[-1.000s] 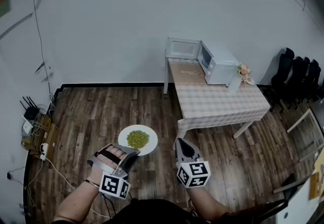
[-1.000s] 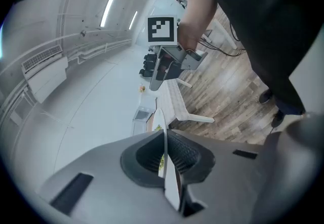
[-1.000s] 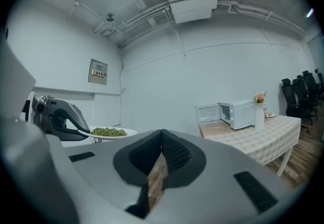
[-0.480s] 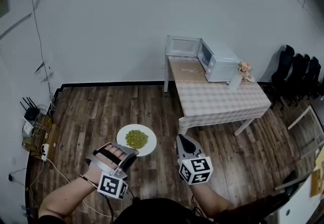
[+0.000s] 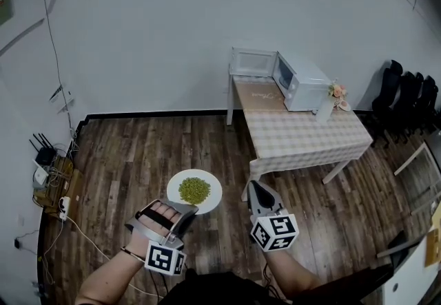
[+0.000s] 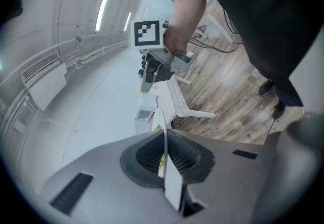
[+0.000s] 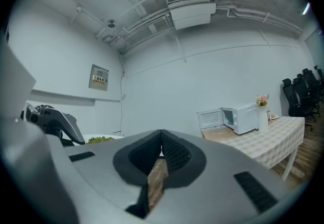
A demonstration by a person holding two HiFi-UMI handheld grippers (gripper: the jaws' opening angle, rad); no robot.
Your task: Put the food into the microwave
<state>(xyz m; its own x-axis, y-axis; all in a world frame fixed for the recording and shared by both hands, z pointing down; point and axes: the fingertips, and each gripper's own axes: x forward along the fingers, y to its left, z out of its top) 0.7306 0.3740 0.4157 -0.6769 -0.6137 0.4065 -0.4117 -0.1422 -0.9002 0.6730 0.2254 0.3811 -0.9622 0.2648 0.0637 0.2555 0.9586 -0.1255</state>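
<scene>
Hovering over plank floor [image 5: 131,152], left claw [image 5: 187,210] clamps the plate [image 5: 216,190], right claw [image 5: 256,186] closed, table [image 5: 303,137] ahead.

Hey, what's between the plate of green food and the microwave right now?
In the head view, only bare wooden floor, then the checked tablecloth the microwave stands on. The left gripper holds the plate by its rim; nothing blocks the way.

Your left gripper [image 5: 187,210] has the near rim of the plate [image 5: 176,182] between its jaws, with the food [image 5: 195,190] lying on the plate; your right gripper [image 5: 257,188] is just right of it. Ahead to your right stands the table [image 5: 296,138], the microwave [image 5: 306,87] on its far end, a vase [image 5: 322,112] just beside it, chairs [image 5: 406,100] further right
</scene>
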